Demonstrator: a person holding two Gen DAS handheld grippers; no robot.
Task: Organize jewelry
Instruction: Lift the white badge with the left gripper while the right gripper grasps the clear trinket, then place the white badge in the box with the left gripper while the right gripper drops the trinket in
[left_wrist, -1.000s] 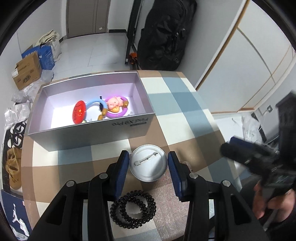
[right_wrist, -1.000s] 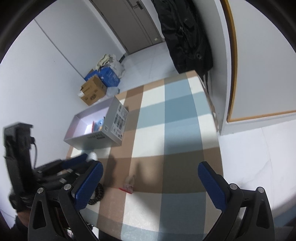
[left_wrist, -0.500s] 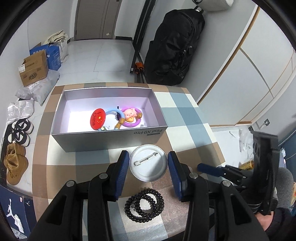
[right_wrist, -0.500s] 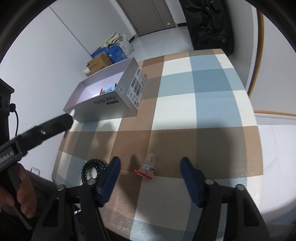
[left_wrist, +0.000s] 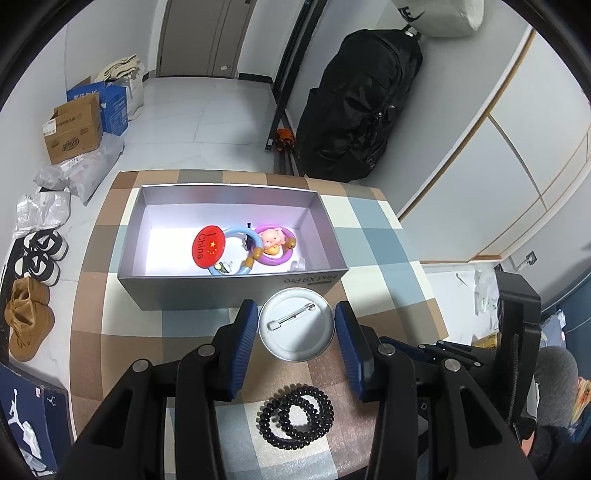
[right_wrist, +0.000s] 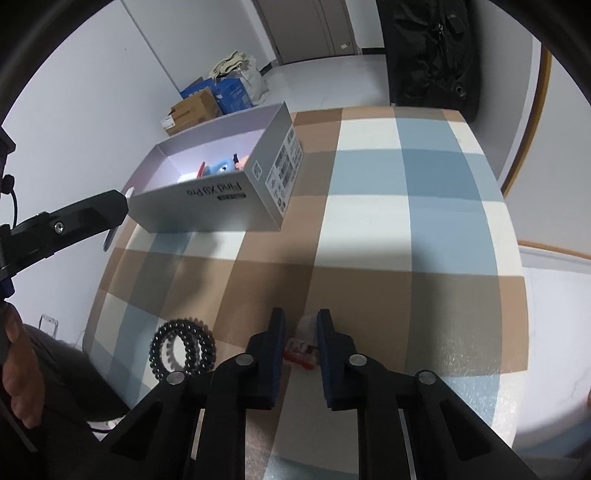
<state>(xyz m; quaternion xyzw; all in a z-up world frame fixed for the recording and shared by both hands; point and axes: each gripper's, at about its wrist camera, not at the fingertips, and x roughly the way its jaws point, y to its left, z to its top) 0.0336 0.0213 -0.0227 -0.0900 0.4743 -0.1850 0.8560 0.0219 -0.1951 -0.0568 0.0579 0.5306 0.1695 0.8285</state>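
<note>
Left tongs: pads stand either side of the badge, which shows its back, pin up. A thin gap shows on each side in the left wrist view, so contact is not certain; I cannot tell whether they grip it or only straddle it. The badge sits just in front of the box, and seems lifted or at the box's near wall; height is hard to read.

Right tongs: pads nearly together around a small clip, clear with a red part, lying on the desk. The pads look to be touching or almost touching its sides. I read this as closing on it; a firm hold is not confirmed.

Bead bracelet: black, coiled double, on the desk near the front edge, between the two tongs and untouched.

Box contents: a red badge, a blue ring, and a purple ring with a pig. The left half of the floor is bare.

Step in hand, as I judge it: two pieces are being picked at once, badge on the left and clip on the right, both bound for the box.

Next move calls for:
- Left: confirm the squeeze on the badge rim, which is thin and slick, then carry it over the near wall and set it down in the bare part.
- Right: finish closing and lift straight up; the clip is small and could squirt out sideways.
- The bracelet remains afterwards.
</note>
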